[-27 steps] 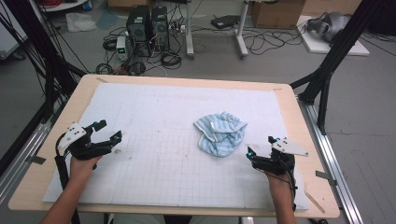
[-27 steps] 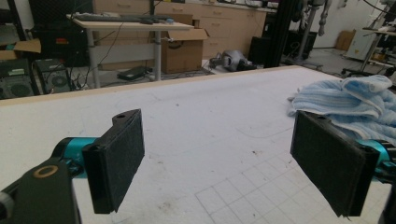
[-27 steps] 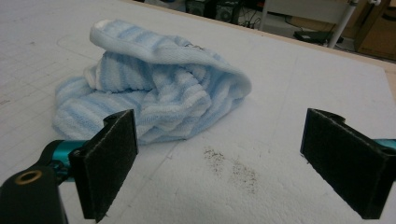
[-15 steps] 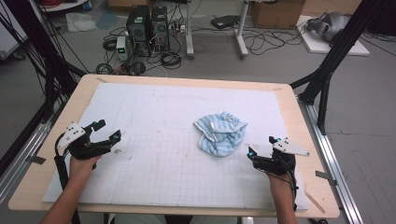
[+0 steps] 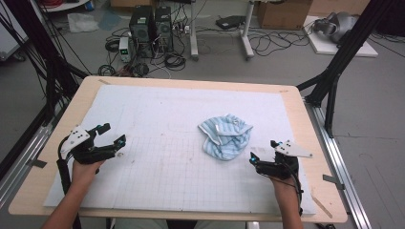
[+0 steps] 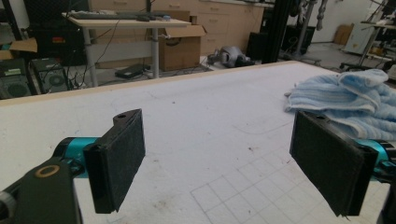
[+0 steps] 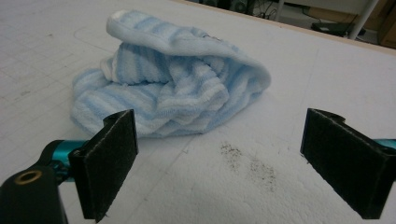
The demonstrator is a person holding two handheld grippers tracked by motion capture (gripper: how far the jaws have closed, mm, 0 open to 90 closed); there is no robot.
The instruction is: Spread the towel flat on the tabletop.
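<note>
From my seat, the white gridded mat (image 5: 157, 167) lies bare between my left gripper (image 5: 109, 141) and the crumpled blue-striped terry towel (image 5: 224, 136), so I have an open lane there. My right gripper (image 5: 253, 160) sits near the towel, with bare mat between its wide-apart jaws.

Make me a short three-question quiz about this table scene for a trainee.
1. True or false: the right gripper is shut on the striped towel.
2. Which gripper is nearer the towel? A left, B right.
3. Fill in: the towel lies ____ on the white mat, not spread flat.

Key:
1. False. Its jaws stand open and apart from the towel.
2. B. The left gripper sits far over at the mat's other side.
3. Crumpled.
</note>
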